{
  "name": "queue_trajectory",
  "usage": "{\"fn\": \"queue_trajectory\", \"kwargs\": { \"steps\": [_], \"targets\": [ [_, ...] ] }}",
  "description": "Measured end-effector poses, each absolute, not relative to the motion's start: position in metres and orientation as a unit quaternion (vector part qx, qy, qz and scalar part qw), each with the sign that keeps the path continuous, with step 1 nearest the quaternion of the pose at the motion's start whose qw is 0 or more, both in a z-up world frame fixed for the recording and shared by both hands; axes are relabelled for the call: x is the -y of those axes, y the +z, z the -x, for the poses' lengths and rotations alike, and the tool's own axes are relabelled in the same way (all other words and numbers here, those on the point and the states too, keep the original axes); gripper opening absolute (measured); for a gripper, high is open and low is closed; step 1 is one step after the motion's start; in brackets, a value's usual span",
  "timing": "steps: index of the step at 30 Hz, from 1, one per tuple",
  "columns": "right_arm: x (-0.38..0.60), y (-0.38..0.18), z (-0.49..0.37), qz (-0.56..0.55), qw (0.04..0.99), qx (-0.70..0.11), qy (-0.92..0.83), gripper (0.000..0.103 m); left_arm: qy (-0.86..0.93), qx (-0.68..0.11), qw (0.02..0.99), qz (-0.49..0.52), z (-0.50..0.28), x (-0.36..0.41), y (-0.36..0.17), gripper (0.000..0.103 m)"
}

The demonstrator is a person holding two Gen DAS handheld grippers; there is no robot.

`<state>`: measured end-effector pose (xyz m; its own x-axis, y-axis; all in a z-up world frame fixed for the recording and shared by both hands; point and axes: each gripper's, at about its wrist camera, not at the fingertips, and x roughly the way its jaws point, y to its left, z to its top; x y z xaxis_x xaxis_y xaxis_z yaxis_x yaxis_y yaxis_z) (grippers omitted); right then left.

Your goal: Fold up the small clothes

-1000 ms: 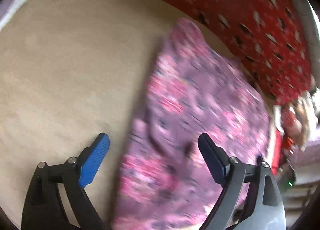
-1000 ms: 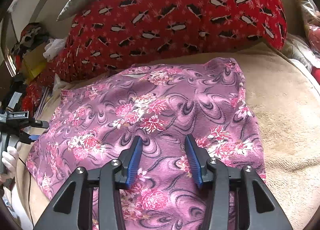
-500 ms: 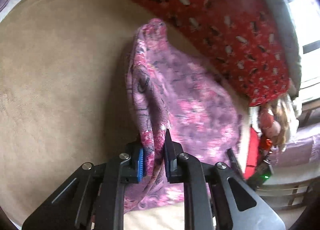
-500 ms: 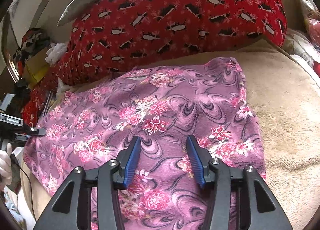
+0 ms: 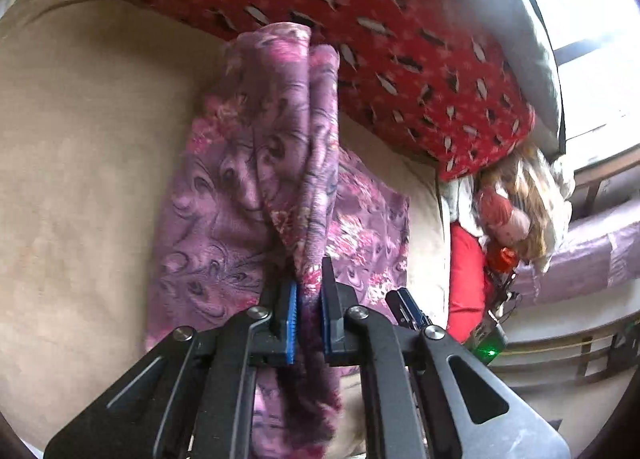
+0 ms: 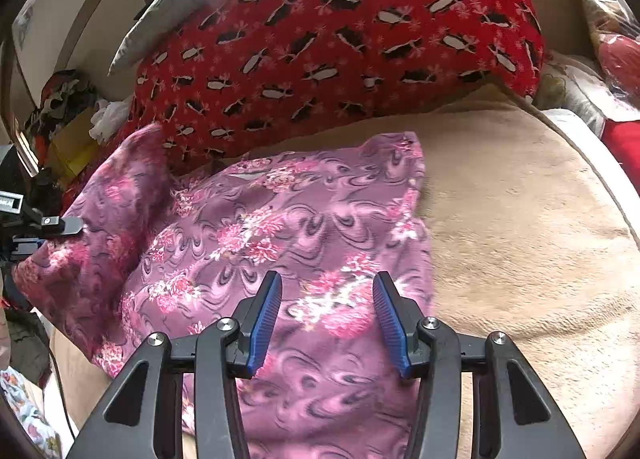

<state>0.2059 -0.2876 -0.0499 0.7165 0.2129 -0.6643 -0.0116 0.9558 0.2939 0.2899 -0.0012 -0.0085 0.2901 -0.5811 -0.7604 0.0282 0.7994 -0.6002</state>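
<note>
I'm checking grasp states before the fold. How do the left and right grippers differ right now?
The left gripper is shut on the purple floral cloth, pinching an edge lifted off the bed; the right gripper is open and holds nothing. The cloth bunches into hanging folds at the left gripper, while under the right gripper it lies spread on the beige blanket. Both have blue finger pads on black frames.
</note>
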Motion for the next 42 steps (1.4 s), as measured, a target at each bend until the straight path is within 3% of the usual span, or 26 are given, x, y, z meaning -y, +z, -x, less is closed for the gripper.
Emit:
{"fn": "queue_trajectory", "kwargs": {
  "steps": [9, 16, 28, 35, 42],
  "targets": [
    [0.287, -0.074, -0.197, -0.114, 0.915, -0.382, 0.069, 0.051, -0.204, -0.613, 0.733, 0.214, -0.288, 0.074, -0.056, 0.004],
    [0.289, -0.079, -0.196, -0.12, 0.918, -0.371, 0.074, 0.057, -0.183, -0.635, 0.714, 0.229, -0.292, 0.076, -0.091, 0.004],
    [0.283, -0.079, -0.196, -0.107, 0.919, -0.373, 0.068, 0.061, -0.191, -0.618, 0.736, 0.199, -0.28, 0.077, -0.073, 0.006],
    [0.279, -0.079, -0.198, -0.091, 0.919, -0.378, 0.057, 0.062, -0.2, -0.603, 0.748, 0.192, -0.274, 0.079, -0.059, 0.019],
    [0.276, -0.078, -0.199, -0.082, 0.918, -0.384, 0.049, 0.063, -0.205, -0.592, 0.756, 0.19, -0.269, 0.075, -0.048, 0.02]
  ]
}}
